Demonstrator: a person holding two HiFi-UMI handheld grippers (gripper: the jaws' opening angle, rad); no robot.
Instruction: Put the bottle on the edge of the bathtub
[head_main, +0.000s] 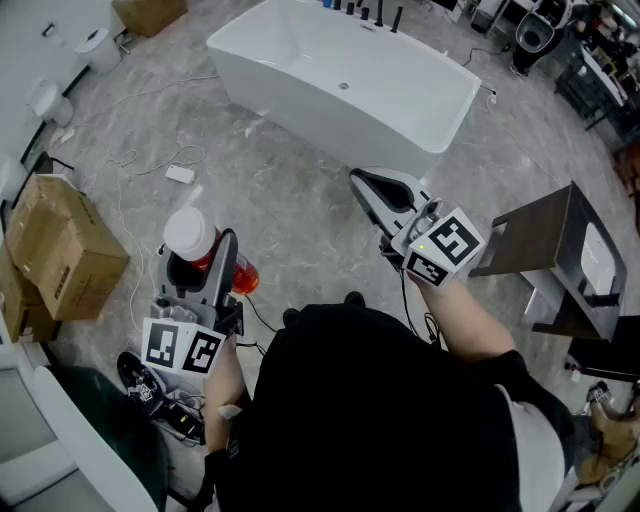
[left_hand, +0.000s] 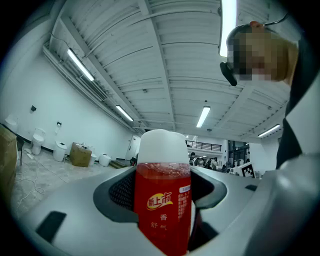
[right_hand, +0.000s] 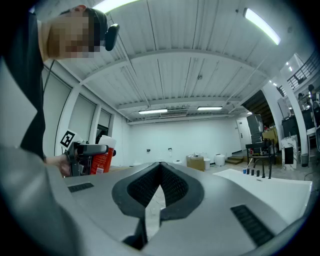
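A red bottle (left_hand: 162, 205) with a white cap stands upright between the jaws of my left gripper (left_hand: 162, 175), which is shut on it. In the head view the bottle (head_main: 195, 240) and left gripper (head_main: 205, 255) are at the lower left, over the floor and well short of the white bathtub (head_main: 440, 125) at the top centre. My right gripper (head_main: 360, 185) points toward the tub with its jaws shut on nothing. From the right gripper view (right_hand: 160, 170) the bottle (right_hand: 102, 160) shows at left and the tub's rim (right_hand: 280, 187) at right.
Cardboard boxes (head_main: 65, 255) sit at the left. White cables (head_main: 165, 165) trail over the floor before the tub. A dark table (head_main: 555, 245) stands at the right. Black tap fittings (head_main: 365, 12) line the tub's far rim. Shoes (head_main: 150, 385) lie by the person's feet.
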